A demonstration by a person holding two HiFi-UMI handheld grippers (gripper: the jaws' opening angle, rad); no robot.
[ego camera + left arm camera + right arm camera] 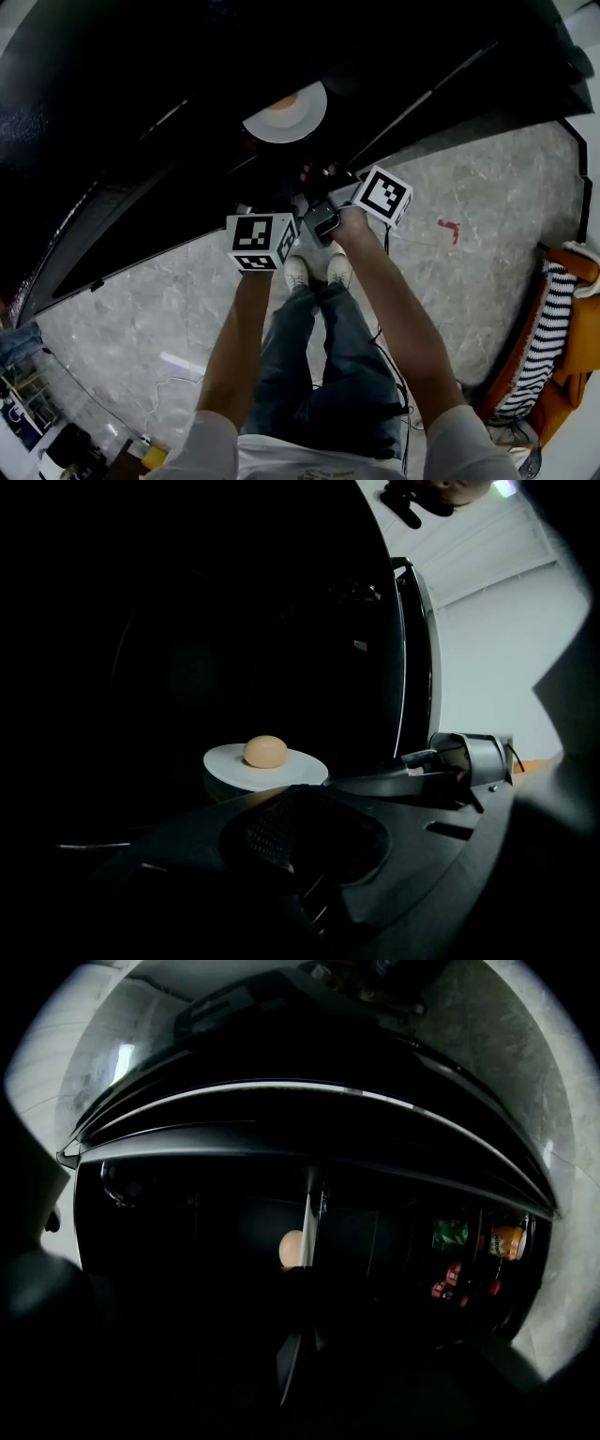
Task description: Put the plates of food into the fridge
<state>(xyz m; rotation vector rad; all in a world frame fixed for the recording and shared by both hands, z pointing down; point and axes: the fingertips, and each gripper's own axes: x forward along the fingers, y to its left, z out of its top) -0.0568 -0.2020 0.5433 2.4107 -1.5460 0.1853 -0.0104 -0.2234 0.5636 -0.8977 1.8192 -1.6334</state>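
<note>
- My left hand-held gripper: jaws apart and empty. One ribbed pad faces open, with nothing on it. It sits just beside my right one, low in front of the black fridge.
- White plate: level, out ahead of both grippers against the fridge's dark inside. It carries one round tan bun near its middle. There's a faint reflection under it, but it's too dark to tell if it rests on a shelf.
- My right hand-held gripper: jaws closed on the plate's near rim. In its own view the plate shows edge-on between the jaws, with the bun just left of that edge.
- Far right inside the fridge: a green pack, an orange bottle and some small red items, well apart from the plate.
- Head view: grey marble floor under my feet, and a striped cushion at the right edge.
</note>
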